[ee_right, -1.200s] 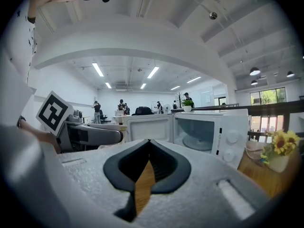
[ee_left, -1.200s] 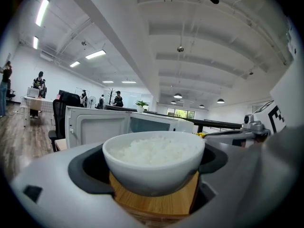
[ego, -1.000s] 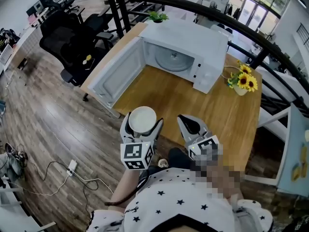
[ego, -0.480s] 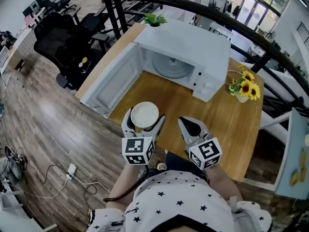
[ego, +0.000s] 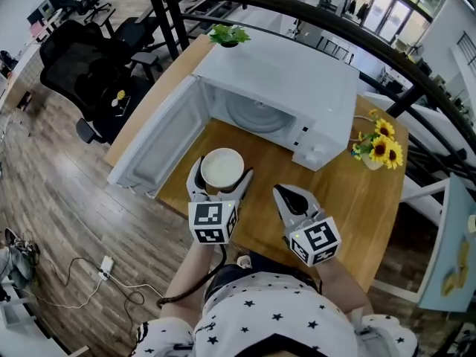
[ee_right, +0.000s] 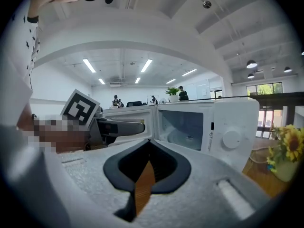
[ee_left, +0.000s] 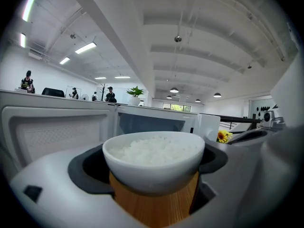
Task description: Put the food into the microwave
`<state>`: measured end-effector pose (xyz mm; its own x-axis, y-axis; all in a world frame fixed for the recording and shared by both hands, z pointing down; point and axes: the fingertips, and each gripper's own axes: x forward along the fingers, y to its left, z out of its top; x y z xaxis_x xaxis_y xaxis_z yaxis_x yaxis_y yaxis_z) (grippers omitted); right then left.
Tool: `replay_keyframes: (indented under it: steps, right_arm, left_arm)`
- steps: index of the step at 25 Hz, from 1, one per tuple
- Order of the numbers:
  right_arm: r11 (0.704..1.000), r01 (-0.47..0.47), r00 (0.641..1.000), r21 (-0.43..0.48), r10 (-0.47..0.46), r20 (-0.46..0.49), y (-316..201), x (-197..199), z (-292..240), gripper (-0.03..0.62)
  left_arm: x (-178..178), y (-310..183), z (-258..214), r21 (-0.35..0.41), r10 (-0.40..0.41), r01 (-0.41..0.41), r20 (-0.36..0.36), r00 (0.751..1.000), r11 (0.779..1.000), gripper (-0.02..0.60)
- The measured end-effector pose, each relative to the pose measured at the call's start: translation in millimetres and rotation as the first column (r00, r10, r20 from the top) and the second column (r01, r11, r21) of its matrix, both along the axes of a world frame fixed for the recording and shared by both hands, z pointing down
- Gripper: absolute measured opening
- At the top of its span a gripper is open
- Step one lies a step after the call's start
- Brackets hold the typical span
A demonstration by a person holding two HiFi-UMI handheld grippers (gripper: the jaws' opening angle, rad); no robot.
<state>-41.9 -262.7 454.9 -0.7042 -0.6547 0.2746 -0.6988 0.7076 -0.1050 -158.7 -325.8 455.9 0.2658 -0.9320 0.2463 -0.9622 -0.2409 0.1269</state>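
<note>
White bowl [ego: 222,167] clamped in the left gripper's [ego: 221,172] jaws shows rice [ee_left: 154,148] only in that gripper's view; right gripper's [ego: 285,194] jaws closed.

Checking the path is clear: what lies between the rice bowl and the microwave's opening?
Only bare wooden table, as the head view shows. The bowl, held in the left gripper, faces the open microwave with nothing in the way.

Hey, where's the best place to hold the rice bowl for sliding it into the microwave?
Around its curved wall just under the rim, from the near side, level, much as the left gripper has it. The bowl is round, open-topped and full of rice, so it must stay upright, and the microwave opens toward you.
</note>
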Motion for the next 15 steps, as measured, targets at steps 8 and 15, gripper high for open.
replay_keyframes:
  steps: [8,15]
  right_arm:
    - [0.999,-0.004,1.000,-0.044,0.004,-0.007,-24.6,10.4,17.8,0.006]
    - [0.998,-0.001,1.000,-0.066,0.000,-0.011,-41.4,14.2,31.3,0.006]
  left_arm:
    - [10.0,-47.4,21.3,-0.027,0.011,-0.011,0.025,1.000,1.000,0.531]
    - [17.4,-83.7,39.6,-0.035,0.021,-0.019,0.056,0.998,0.999,0.531]
